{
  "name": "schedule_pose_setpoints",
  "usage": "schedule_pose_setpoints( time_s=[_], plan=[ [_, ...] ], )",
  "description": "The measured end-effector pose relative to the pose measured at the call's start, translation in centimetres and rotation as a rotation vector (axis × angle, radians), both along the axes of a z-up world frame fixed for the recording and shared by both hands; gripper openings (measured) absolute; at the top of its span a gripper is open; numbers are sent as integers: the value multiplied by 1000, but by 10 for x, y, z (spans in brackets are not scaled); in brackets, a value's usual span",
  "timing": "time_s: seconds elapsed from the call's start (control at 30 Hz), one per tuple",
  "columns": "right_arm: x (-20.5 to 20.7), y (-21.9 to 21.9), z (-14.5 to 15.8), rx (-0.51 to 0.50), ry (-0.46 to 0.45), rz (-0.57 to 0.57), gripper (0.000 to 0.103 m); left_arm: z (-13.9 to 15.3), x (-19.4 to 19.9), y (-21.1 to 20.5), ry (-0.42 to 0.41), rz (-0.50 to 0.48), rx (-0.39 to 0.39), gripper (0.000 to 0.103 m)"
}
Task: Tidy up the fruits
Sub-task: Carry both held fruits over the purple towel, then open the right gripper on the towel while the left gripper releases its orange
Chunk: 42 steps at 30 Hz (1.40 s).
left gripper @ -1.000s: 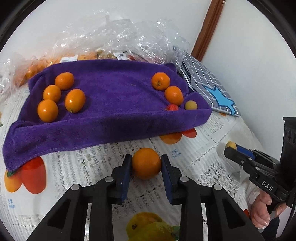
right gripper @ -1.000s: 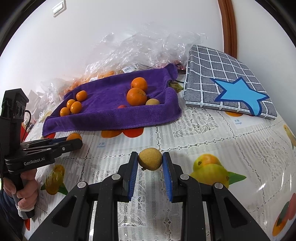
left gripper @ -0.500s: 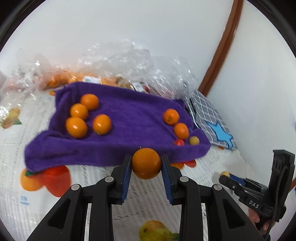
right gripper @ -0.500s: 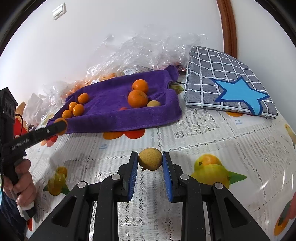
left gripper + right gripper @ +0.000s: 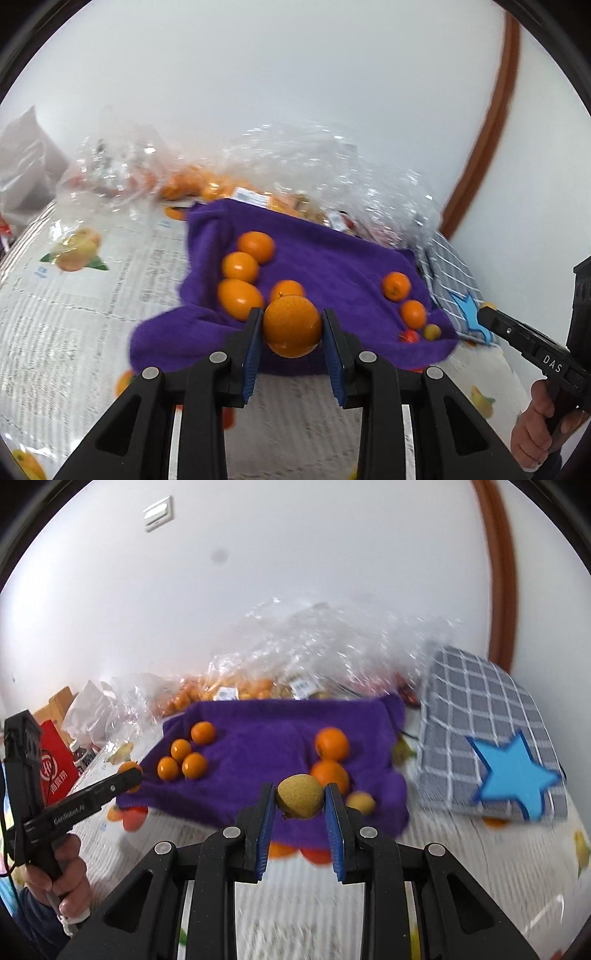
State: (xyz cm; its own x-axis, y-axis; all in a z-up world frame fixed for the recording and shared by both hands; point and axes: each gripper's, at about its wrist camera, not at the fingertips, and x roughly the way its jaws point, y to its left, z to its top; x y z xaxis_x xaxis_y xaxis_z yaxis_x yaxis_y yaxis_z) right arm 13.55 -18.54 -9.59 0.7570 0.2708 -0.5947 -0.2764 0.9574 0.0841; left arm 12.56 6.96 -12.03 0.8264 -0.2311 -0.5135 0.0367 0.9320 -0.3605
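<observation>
My left gripper (image 5: 291,332) is shut on an orange (image 5: 291,325) and holds it in the air at the near edge of a purple towel (image 5: 332,266). Several small oranges (image 5: 240,266) lie on the towel's left part; two oranges (image 5: 396,286), a red fruit (image 5: 409,336) and a small yellow fruit (image 5: 431,331) lie on its right. My right gripper (image 5: 300,805) is shut on a yellow-brown fruit (image 5: 300,800), raised before the towel (image 5: 266,738), near two oranges (image 5: 332,744) and a yellow fruit (image 5: 361,802). The left gripper also shows in the right wrist view (image 5: 129,771).
Clear plastic bags (image 5: 314,657) holding more oranges lie behind the towel against the wall. A grey checked cushion (image 5: 480,720) with a blue star sits to the right. A fruit-print tablecloth (image 5: 74,314) covers the table. A red bag (image 5: 55,768) stands at the far left.
Both grippers have risen and moved forward toward the towel, each still holding its fruit. The left one now sits at the towel's near edge by the left group of oranges.
</observation>
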Motion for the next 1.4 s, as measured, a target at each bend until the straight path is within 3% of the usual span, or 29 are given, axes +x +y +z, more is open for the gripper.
schedule_pose_setpoints(
  time_s=[0.37,0.47,0.8,0.97,1.1,1.3,1.4],
  plan=[
    [75,36,-34,-2,98,76,27,-6,13,28,15,98,-32,30],
    [87,36,-52,46,159,84,27,-8,15,27,23,86,-42,30],
    [87,55,-70,-46,165,104,27,-8,15,13,17,44,-22,30],
    [88,52,-70,-38,166,94,27,-9,15,15,23,46,-31,30],
    [85,51,-65,-45,151,94,38,-13,17,15,36,55,-14,30],
    [74,39,-51,0,121,95,40,-11,22,4,38,45,21,30],
    [69,29,-42,28,94,85,43,-10,34,-3,63,18,-15,30]
  ],
)
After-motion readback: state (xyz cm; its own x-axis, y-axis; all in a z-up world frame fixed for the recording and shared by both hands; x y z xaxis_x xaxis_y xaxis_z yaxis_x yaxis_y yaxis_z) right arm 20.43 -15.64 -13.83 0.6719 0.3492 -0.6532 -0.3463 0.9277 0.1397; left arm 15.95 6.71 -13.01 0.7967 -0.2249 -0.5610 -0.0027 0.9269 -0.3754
